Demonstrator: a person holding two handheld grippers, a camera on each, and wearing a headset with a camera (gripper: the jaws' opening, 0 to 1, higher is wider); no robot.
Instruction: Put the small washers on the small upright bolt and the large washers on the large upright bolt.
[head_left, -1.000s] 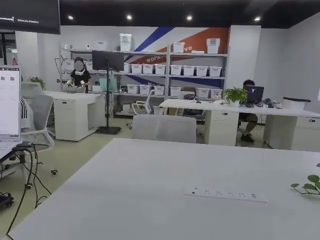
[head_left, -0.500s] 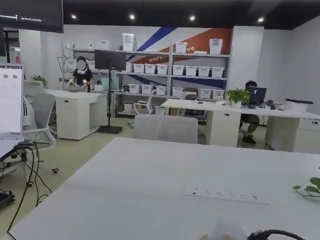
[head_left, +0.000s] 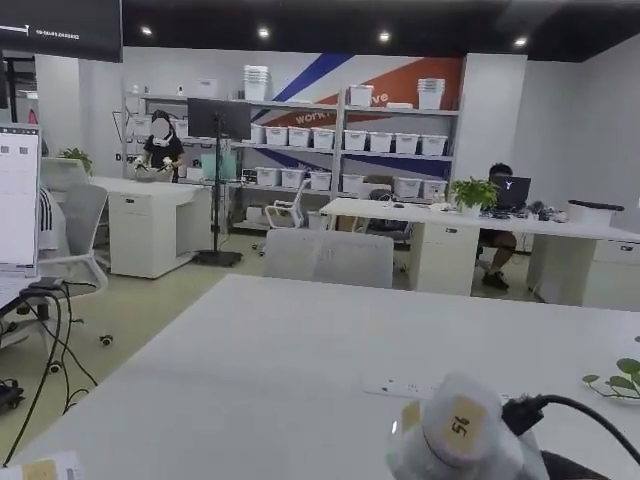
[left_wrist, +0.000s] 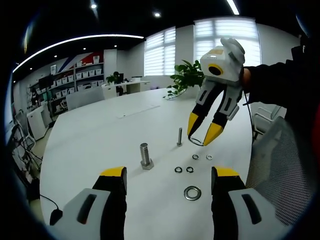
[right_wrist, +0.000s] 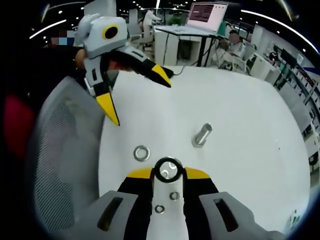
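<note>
In the left gripper view the large bolt (left_wrist: 145, 156) and the thin small bolt (left_wrist: 179, 136) stand upright on the white table (left_wrist: 100, 135). Several small washers (left_wrist: 190, 169) lie in front of them, and one large washer (left_wrist: 192, 192) lies nearer. My left gripper (left_wrist: 168, 172) is open above the table, with nothing between its jaws. My right gripper (left_wrist: 202, 131) hangs over the small washers, shut on a large washer (left_wrist: 199, 140). Its own view shows that washer (right_wrist: 168, 169) held at the tips of the right gripper (right_wrist: 168, 173). The large bolt (right_wrist: 202, 135) is ahead and the left gripper (right_wrist: 139, 99) is open at the upper left.
A power strip (head_left: 400, 388) lies on the table and a potted plant (head_left: 620, 375) is at its right edge. A grey mesh chair (left_wrist: 280, 165) stands against the near edge. The back of a gripper (head_left: 455, 430) with its cable shows low in the head view.
The back of a gripper has risen into the bottom of the head view over the last second. The head camera has shifted slightly.
</note>
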